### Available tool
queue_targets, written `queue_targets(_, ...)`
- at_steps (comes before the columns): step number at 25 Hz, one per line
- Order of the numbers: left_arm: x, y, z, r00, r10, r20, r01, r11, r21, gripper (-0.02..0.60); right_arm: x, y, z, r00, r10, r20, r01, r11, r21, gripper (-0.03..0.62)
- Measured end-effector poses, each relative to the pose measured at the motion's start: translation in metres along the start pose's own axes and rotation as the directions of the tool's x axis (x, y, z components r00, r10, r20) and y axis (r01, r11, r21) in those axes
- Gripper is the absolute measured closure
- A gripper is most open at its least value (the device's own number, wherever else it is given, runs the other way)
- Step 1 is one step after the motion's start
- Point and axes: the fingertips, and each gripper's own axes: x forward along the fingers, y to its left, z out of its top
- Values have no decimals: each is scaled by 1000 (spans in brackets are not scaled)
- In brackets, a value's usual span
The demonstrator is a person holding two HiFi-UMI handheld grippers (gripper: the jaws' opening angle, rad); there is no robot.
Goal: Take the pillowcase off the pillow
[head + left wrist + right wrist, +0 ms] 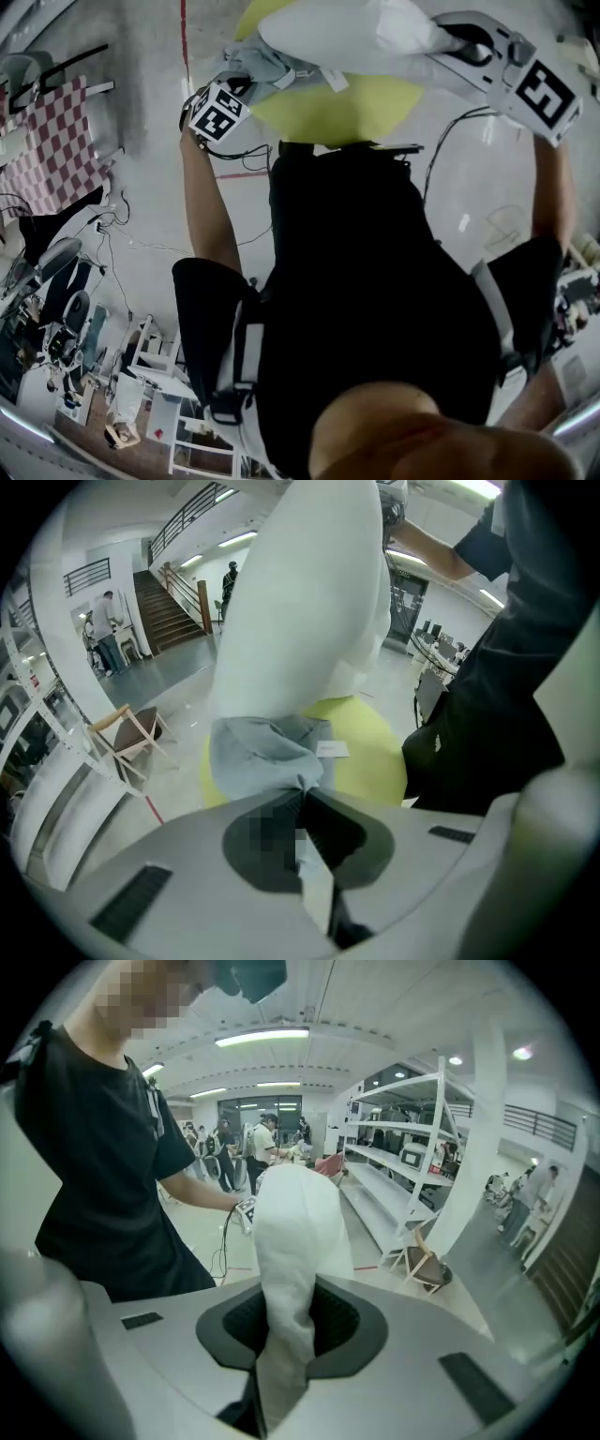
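The white pillow (356, 33) hangs stretched between my two grippers above a round yellow cushion (328, 117) on the floor. My right gripper (448, 42) is shut on one end of the pillow (295, 1232), whose fabric runs down between the jaws of the right gripper (281, 1354). My left gripper (246, 82) is shut on the grey pillowcase (267, 67). The pillowcase (267, 752) lies bunched at the pillow's lower end, pinched where the left gripper's (305, 803) jaws meet. Above the bunch the pillow (300, 602) is bare. A white tag (332, 750) lies at the pillowcase's edge.
A red-and-white chequered cloth (47, 131) lies at the left. Cables (122, 244) trail over the floor. A wooden chair (131, 728) and a staircase (173, 611) stand beyond the left gripper. White shelving (403, 1176) and several people stand beyond the right gripper.
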Motion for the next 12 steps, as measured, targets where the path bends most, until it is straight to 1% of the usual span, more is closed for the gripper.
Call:
queue_targets(3, 8, -9, 3, 1000, -5, 4, 5, 1000, 4, 583, -23, -1, 17, 996, -49, 70, 45, 998, 52, 522)
queue_targets(6, 11, -15, 8, 1000, -4, 12, 4, 1000, 10, 583, -42, -1, 32, 988, -88, 128, 80, 994, 71, 522)
queue_targets(12, 14, -29, 20, 1000, 1, 23, -2, 1000, 31, 583, -65, 6, 46, 974, -149, 169, 138, 987, 76, 522)
